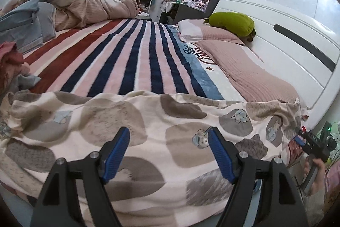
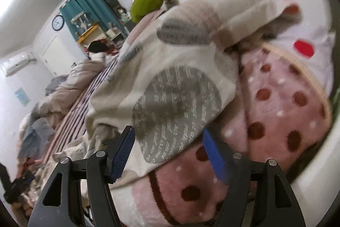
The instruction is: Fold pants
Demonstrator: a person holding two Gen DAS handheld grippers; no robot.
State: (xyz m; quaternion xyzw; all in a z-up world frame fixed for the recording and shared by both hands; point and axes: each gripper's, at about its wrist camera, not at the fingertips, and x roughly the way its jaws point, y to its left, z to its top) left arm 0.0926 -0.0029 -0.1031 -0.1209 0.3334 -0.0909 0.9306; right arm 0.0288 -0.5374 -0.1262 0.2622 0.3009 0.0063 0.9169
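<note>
Cream pants (image 1: 148,127) printed with grey and brown patches and small bears lie spread across the near edge of the striped bed. My left gripper (image 1: 169,133) hovers over them, open, with nothing between its blue pads. In the right wrist view one end of the pants (image 2: 176,82) drapes over a pink dotted blanket. My right gripper (image 2: 167,133) stands open just above that end, its pads off the cloth. The right gripper (image 1: 312,142) also shows at the far right of the left wrist view, held by a hand.
A striped blanket (image 1: 131,56) covers the bed beyond the pants. A green plush (image 1: 232,23) lies on pink pillows by the white headboard (image 1: 286,35). Bundled bedding (image 1: 89,5) and clothes sit at the left. The pink dotted blanket (image 2: 282,103) lies at the right end.
</note>
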